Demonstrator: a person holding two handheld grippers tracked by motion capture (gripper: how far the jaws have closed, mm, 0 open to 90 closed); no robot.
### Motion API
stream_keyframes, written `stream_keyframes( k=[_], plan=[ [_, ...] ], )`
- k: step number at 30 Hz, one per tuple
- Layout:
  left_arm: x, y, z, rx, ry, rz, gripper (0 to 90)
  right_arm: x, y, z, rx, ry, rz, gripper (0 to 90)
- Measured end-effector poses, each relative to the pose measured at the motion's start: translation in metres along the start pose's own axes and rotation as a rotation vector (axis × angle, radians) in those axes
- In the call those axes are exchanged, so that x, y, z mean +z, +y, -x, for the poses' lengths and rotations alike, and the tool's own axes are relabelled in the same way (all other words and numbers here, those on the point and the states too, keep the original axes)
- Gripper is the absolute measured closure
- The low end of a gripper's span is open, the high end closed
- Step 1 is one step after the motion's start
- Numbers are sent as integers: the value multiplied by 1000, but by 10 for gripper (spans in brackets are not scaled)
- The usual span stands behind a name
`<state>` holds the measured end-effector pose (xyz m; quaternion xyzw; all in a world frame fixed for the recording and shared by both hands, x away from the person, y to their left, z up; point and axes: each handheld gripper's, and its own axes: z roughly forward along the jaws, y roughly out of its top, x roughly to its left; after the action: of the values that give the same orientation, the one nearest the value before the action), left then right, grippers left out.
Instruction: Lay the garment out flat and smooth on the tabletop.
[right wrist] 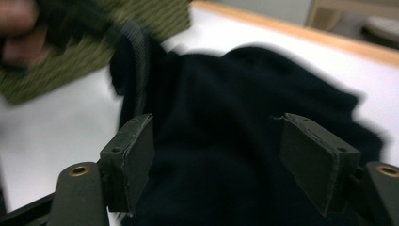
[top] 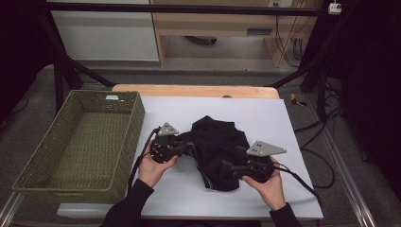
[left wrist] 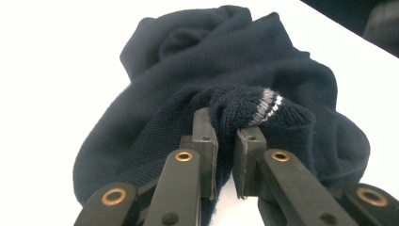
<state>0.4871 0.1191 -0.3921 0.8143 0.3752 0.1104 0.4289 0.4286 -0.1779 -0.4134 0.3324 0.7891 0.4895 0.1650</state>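
— Basket [top: 80, 146] is seen at the far left, woven and green, standing just beside the white sheet [top: 265, 123] that covers the table. What is held next to it?

— A dark blue garment [top: 217, 151] is lain bunched near the middle of the sheet, between the two hands. Its left edge is gripped by the left tongs [top: 185, 149]: in the left gripper view the jaws are seen almost closed, with a ribbed hem bearing pale stripes [left wrist: 269, 104] pinched between the pads.

— And the right side?

— The right tongs [top: 234, 166] are held over the lower right part of the garment. Their jaws are seen standing wide in the right gripper view, with dark cloth [right wrist: 221, 155] lying between and beyond the pads [right wrist: 129, 160] but not pressed by them. Nothing is held there.

— On what is the coming move judged to turn?

— The garment's long run is laid from upper middle down toward the right hand [top: 272, 187], and the loose end lies directly ahead of the open jaws. A grip there seems called for, so that the cloth can be carried leftward to the basket, to which the left hand [top: 153, 168] is the nearer.
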Motion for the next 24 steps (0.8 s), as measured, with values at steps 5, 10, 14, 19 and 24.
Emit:
stream_keyframes(
  k=[5, 10, 14, 19, 24],
  plan=[
    [-2, 8, -5, -3, 20, -9, 807, 12, -21, -20, -42, 61, -86, 304],
    [-1, 11, -8, -10, 33, -12, 807, 30, -36, -29, -69, 64, -153, 346],
    [2, 10, -11, -26, 34, -16, 807, 39, -42, -30, -104, 42, -202, 600],
    [0, 9, -13, -33, 33, -12, 807, 37, -41, -28, -116, 18, -227, 804],
    [-17, 16, -17, -34, 44, 29, 807, 9, -17, -16, -67, 45, -120, 821]
  ],
)
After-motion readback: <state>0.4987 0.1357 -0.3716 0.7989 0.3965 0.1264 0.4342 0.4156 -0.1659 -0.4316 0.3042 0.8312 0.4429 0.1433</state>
